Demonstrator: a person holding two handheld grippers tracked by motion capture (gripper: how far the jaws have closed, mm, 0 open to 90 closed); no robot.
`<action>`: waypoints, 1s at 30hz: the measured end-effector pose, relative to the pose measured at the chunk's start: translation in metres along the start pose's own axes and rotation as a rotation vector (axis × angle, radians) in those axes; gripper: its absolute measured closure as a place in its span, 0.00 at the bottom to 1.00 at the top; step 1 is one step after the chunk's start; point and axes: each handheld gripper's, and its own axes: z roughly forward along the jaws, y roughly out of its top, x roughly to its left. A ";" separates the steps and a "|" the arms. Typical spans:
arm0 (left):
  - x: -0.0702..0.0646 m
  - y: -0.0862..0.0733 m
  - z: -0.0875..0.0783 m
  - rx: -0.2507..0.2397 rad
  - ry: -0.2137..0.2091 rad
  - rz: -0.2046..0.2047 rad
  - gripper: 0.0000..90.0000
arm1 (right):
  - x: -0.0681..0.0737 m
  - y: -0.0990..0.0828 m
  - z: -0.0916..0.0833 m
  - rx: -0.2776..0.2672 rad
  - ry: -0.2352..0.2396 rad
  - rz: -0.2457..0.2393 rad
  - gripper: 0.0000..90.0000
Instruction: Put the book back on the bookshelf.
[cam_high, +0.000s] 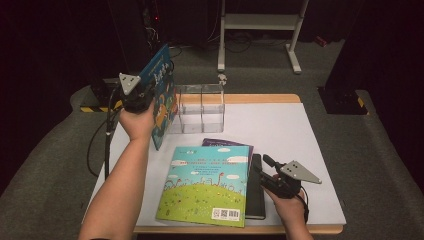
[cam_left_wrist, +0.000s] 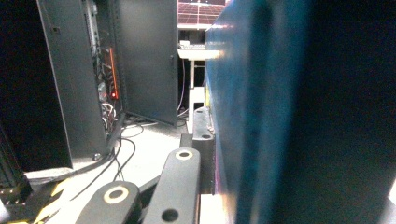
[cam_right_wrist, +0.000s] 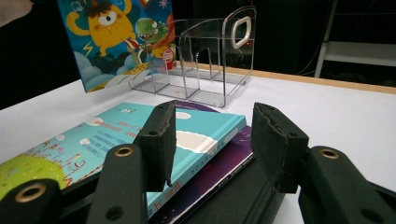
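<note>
My left gripper is shut on a blue picture book and holds it upright above the table's far left, beside a clear acrylic book rack. In the left gripper view one black jaw lies flat against the blue book, which hides the other jaw. A teal and green book lies flat on a purple book, with a black book alongside. My right gripper stands open at the black book's right edge. Its jaws frame the corners of the teal and green book and the purple book without touching them.
The white table top has a wooden rim at its near and far edges. The rack has several upright dividers and a handle hole. A white metal stand is on the floor behind the table. Dark cabinets with cables stand at the left.
</note>
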 end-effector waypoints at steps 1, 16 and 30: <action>0.000 0.000 0.001 -0.004 0.001 0.001 0.92 | 0.000 0.000 0.000 0.000 0.001 0.000 0.56; -0.001 -0.013 0.010 -0.030 0.029 0.053 0.92 | 0.002 0.000 0.000 -0.002 0.010 -0.001 0.56; 0.007 -0.023 0.002 -0.063 0.033 0.058 0.92 | 0.003 0.001 0.000 0.000 0.016 -0.005 0.56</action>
